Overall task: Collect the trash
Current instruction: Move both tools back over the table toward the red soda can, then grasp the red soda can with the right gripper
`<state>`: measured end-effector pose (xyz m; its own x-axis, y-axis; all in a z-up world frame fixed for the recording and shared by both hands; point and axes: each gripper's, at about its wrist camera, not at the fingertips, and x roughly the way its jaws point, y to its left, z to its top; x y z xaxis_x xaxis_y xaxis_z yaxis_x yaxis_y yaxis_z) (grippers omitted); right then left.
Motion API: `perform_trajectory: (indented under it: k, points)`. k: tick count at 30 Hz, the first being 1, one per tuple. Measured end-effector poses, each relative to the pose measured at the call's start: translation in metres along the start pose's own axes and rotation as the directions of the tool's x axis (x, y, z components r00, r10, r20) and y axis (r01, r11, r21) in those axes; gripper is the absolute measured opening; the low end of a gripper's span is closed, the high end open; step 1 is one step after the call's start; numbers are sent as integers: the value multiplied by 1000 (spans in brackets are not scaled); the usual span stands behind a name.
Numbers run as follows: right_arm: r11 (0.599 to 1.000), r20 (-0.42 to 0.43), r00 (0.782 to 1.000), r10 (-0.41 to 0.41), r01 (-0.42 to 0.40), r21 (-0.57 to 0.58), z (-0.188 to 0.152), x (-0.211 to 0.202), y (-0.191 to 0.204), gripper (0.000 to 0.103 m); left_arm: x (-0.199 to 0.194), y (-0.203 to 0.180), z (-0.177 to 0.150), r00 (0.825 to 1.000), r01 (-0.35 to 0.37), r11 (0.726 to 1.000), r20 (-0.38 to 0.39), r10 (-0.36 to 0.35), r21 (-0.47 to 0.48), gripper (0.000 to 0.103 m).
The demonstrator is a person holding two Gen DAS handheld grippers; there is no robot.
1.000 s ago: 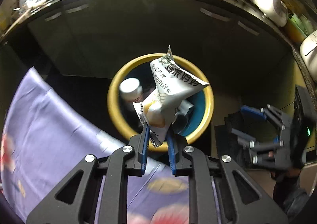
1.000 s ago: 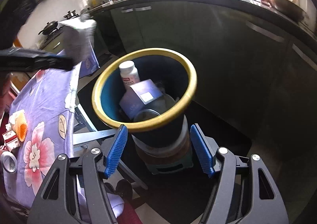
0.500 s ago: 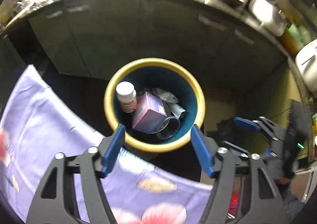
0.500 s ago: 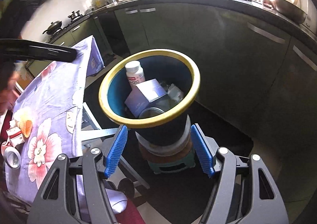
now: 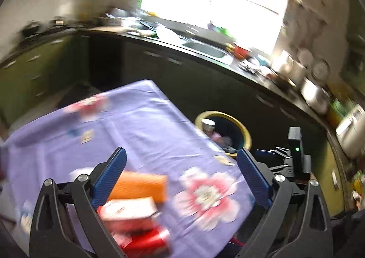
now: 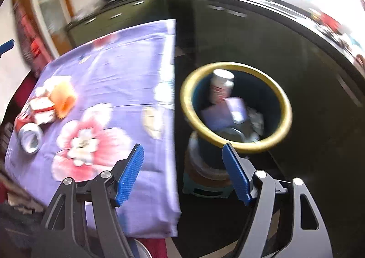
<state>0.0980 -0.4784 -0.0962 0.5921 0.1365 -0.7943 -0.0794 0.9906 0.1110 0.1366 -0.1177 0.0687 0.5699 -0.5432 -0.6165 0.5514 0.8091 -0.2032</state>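
The yellow-rimmed blue trash bin (image 6: 282,107) stands on the floor beside the table, with a white bottle (image 6: 221,84) and a purple box (image 6: 225,109) inside. My right gripper (image 6: 183,166) hovers above the gap between table and bin, jaws opening and empty. My left gripper (image 5: 182,175) is over the purple floral tablecloth (image 5: 141,125), jaws opening wide with nothing between them. Below it lie an orange wrapper (image 5: 141,185), a red-and-white carton (image 5: 130,210) and a red can (image 5: 146,242). The bin (image 5: 247,137) shows past the table's far corner.
A dark kitchen counter (image 5: 205,52) with a sink and dishes curves behind the bin. In the right wrist view the wrapper (image 6: 62,98), carton (image 6: 41,109) and can (image 6: 29,137) lie at the table's left end. Both views are motion-blurred.
My left gripper let go of the crumpled printed packet over the bin, opened wide and swung back over the table. The right gripper turned left, bringing the table into view.
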Motion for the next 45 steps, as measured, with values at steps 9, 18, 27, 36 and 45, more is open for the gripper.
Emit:
perform_trajectory:
  k: [9, 18, 27, 36, 45]
  points:
    - [898, -63, 954, 294, -299, -323, 40, -11, 129, 71, -103, 69, -73, 969, -195, 966, 118, 217, -169, 96]
    - [632, -227, 863, 452, -489, -601, 49, -10, 267, 71, -142, 84, -108, 949, -230, 946, 164, 271, -229, 96]
    - [484, -386, 835, 392, -545, -685, 41, 28, 331, 70, -141, 93, -123, 953, -218, 944, 153, 261, -249, 96]
    - [468, -463, 848, 258, -529, -708, 30, 72, 359, 64, -136, 101, -133, 959, -204, 942, 138, 247, -265, 96]
    - [475, -486, 847, 213, -525, -706, 26, 93, 364, 52, -132, 109, -138, 963, -194, 939, 129, 238, -283, 96]
